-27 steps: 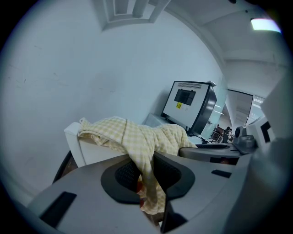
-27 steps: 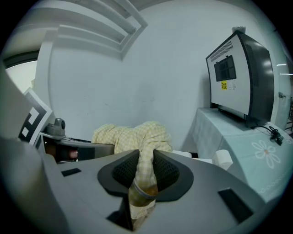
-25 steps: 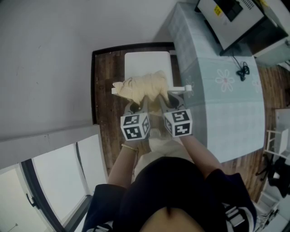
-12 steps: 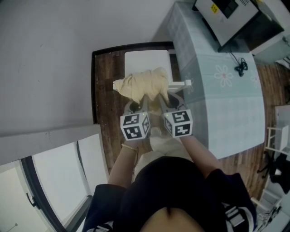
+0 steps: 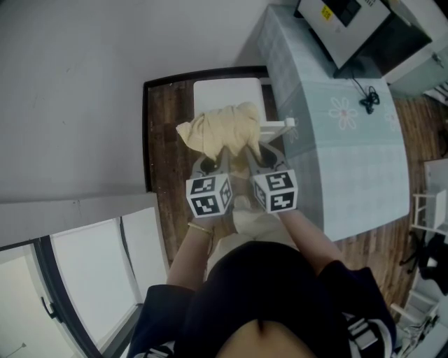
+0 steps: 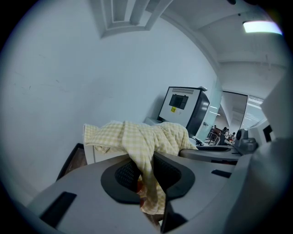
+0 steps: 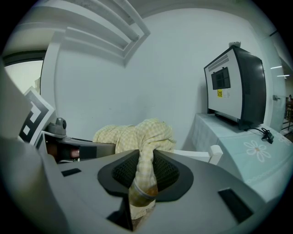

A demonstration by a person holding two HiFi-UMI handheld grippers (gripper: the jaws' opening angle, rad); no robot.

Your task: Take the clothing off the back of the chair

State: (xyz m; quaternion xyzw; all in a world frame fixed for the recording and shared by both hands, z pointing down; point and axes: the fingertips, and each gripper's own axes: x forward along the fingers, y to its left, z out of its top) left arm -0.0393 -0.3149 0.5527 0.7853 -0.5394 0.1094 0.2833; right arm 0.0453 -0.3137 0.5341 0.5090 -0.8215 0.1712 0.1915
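Nearest to me, at 6 o'clock in the head view, my own forearms are reaching out, and both tongs are sitting side by side just past them. The left gripper (image 5: 212, 162) is pinching a fold of the clothing (image 5: 220, 129), a pale yellow checked thing. The right gripper (image 5: 255, 157) is biting another fold right beside it. In each gripper view the fabric is squeezed between the black pads and dangling out below them.

What's changing: compared with a second ago the bundle is bunching tighter and creeping toward 12 o'clock. The back rail (image 5: 278, 126) is showing only its right end now, at 3 o'clock of the bundle. The left end that was peeking out before is going under the cloth. So I'm guessing the garment is gathering up and starting to come off the rail, but it's not clear of it yet, and the job is still mid-lift.

Further out at 12 o'clock the white chair (image 5: 227, 91) is showing its seat. The table (image 5: 350, 161) is running off at 2 o'clock with a grey box (image 5: 350, 21) on it.

Stuff I'm not getting:
- whether the cloth is still resting on the rail under the bundle
- how much of it is hanging down the far side
- what kind of garment it even is
- what the brownish band under the right pads is

The chair legs aren't showing in any view.
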